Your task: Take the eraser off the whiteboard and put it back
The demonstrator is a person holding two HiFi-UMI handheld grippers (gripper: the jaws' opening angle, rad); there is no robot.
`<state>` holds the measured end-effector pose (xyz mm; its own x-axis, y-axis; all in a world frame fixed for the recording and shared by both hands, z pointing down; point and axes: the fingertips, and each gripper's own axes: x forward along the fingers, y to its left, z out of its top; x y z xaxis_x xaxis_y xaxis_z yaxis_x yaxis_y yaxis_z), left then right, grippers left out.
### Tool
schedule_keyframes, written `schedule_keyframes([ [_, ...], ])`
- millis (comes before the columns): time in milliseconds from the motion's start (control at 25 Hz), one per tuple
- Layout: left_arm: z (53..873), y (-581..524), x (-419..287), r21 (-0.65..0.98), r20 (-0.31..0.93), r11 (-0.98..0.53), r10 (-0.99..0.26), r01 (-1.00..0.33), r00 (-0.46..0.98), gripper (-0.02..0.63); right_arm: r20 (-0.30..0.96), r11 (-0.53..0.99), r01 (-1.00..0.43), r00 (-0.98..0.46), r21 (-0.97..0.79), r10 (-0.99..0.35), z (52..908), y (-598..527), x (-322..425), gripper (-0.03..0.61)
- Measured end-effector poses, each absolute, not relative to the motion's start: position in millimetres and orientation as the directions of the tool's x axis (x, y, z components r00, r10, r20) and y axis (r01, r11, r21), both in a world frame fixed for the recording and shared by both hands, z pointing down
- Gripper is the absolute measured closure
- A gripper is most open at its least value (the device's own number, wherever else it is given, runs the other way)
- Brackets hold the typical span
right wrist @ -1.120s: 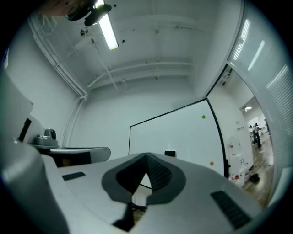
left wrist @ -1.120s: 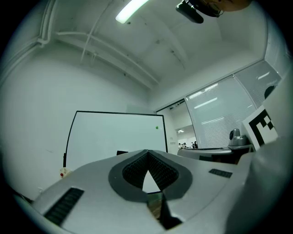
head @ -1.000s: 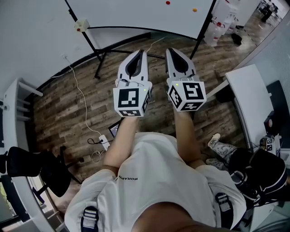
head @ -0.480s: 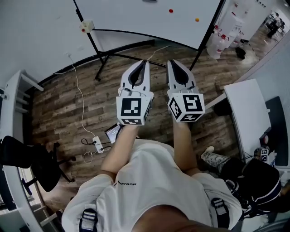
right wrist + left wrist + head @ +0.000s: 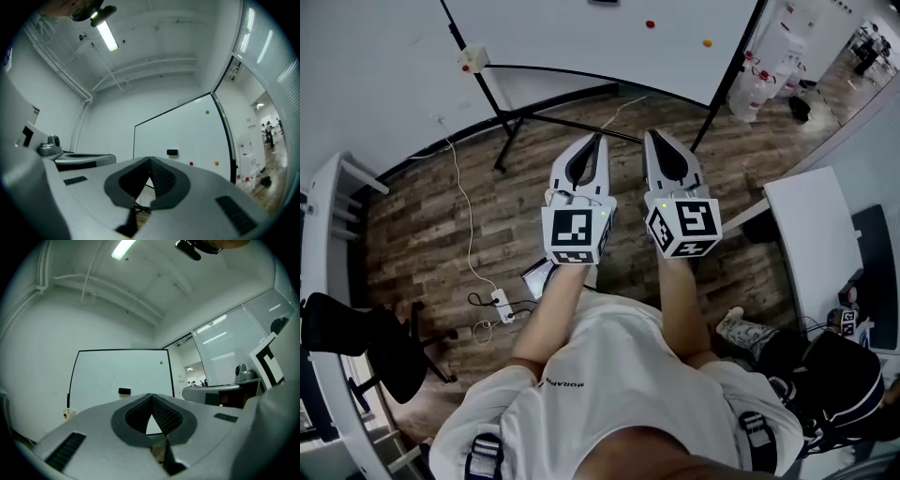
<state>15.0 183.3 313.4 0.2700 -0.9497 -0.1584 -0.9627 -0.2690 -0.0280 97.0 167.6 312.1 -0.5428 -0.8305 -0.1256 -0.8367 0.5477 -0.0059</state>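
Both the left gripper (image 5: 151,398) and the right gripper (image 5: 150,161), side by side, are closed on nothing, and the eraser (image 5: 124,391) sits well ahead on the whiteboard (image 5: 103,371), long axis level, slightly up-left of the left tips and up-right of the right, neither gripper clearly nearer.

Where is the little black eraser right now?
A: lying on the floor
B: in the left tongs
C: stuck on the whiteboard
C: the eraser sits on the whiteboard, out ahead of the left tongs and right tongs, which are both shut and empty.
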Motion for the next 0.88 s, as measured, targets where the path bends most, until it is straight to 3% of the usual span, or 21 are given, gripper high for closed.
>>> schedule_keyframes([
  [880, 293.8, -74.0, -49.0, -0.077, -0.194, -0.347, -0.914, -0.935, 0.356, 0.611, -0.134, 0.461, -0.887, -0.458, 0.007, -0.879, 294.7, -79.3, 30.0, 0.565],
])
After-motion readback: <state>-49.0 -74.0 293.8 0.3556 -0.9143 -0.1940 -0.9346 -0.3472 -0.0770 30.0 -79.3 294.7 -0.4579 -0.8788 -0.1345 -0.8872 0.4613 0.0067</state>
